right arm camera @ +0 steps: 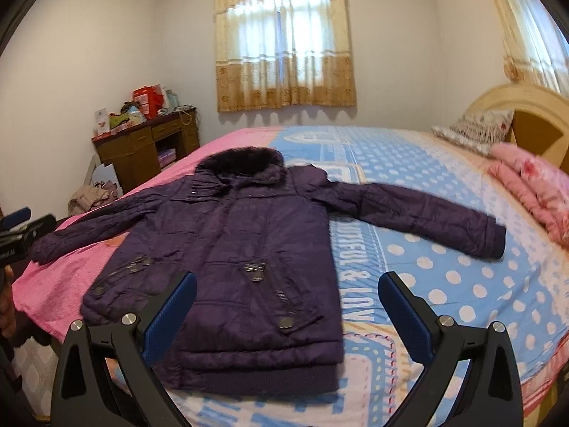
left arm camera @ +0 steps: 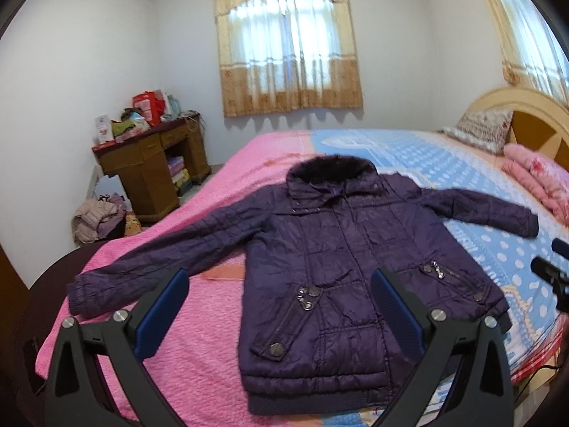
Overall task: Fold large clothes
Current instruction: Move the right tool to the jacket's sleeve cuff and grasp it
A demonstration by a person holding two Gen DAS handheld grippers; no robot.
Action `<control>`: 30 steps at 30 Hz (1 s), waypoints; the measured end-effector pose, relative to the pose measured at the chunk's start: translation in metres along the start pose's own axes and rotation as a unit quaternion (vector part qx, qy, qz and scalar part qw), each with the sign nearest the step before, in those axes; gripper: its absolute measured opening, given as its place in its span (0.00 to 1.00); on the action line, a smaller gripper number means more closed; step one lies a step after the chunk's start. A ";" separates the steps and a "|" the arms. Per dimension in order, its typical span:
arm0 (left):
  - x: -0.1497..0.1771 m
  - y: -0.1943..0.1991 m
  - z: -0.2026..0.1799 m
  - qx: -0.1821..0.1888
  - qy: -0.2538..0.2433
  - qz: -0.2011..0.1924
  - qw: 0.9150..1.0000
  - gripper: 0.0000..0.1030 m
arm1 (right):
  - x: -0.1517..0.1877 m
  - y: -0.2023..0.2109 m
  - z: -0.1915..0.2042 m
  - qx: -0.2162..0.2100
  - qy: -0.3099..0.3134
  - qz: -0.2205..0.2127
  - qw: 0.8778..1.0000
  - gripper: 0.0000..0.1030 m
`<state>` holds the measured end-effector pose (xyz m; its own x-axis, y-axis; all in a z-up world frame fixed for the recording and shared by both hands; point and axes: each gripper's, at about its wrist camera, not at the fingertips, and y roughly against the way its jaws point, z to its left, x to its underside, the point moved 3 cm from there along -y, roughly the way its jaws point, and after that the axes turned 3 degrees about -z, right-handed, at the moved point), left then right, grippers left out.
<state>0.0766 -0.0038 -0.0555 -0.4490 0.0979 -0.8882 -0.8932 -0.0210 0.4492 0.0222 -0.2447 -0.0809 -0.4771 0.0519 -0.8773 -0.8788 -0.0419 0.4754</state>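
A purple jacket (left arm camera: 338, 267) lies spread flat on the bed (left arm camera: 199, 320), sleeves at 3 and 9 o'clock, ready for folding; the left hand-held gripper (left arm camera: 281, 290) and right hand-held gripper (right arm camera: 288, 293) hover agape, empty.

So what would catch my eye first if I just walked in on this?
Most likely the purple jacket, laid flat with both sleeves spread wide across the bed, half on a pink blanket and half on a blue dotted sheet. Next, the two open grippers in the foreground: the left gripper over the jacket's lower part, the right gripper near its hem. Behind, a curtained window glows on the far wall.
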 end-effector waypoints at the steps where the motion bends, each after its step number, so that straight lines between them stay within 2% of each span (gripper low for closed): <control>1: 0.000 -0.008 -0.005 0.001 -0.006 0.005 1.000 1.00 | 0.001 -0.008 -0.013 0.008 -0.009 0.000 1.000 0.99; 4: 0.001 -0.036 -0.020 0.008 -0.013 0.021 1.000 1.00 | 0.004 -0.032 -0.050 0.043 -0.034 0.011 0.998 0.99; 6: 0.001 -0.057 -0.031 0.012 -0.016 0.033 0.999 1.00 | 0.007 -0.053 -0.086 0.075 -0.059 0.033 0.995 0.99; 8: -0.001 -0.072 -0.040 0.014 -0.019 0.036 0.999 1.00 | 0.008 -0.065 -0.113 0.084 -0.088 0.042 0.992 0.99; 13: -0.003 -0.112 -0.059 0.006 -0.039 0.048 0.998 1.00 | 0.012 -0.084 -0.194 0.120 -0.192 0.049 0.973 0.99; 18: -0.004 -0.146 -0.064 -0.006 -0.049 0.060 0.997 1.00 | 0.009 -0.092 -0.249 0.165 -0.223 0.049 0.960 0.99; 26: 0.000 -0.182 -0.056 -0.031 -0.031 0.087 0.995 1.00 | -0.006 -0.117 -0.325 0.189 -0.294 0.038 0.936 0.99; 30: 0.010 -0.197 -0.054 -0.040 -0.026 0.109 0.993 1.00 | -0.008 -0.140 -0.355 0.192 -0.328 0.054 0.923 0.99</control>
<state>0.2466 -0.0528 -0.1576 -0.6317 0.1344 -0.7635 -0.7751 -0.1258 0.6192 0.1535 -0.5933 -0.1634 -0.3569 0.6664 -0.6546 -0.7051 0.2675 0.6567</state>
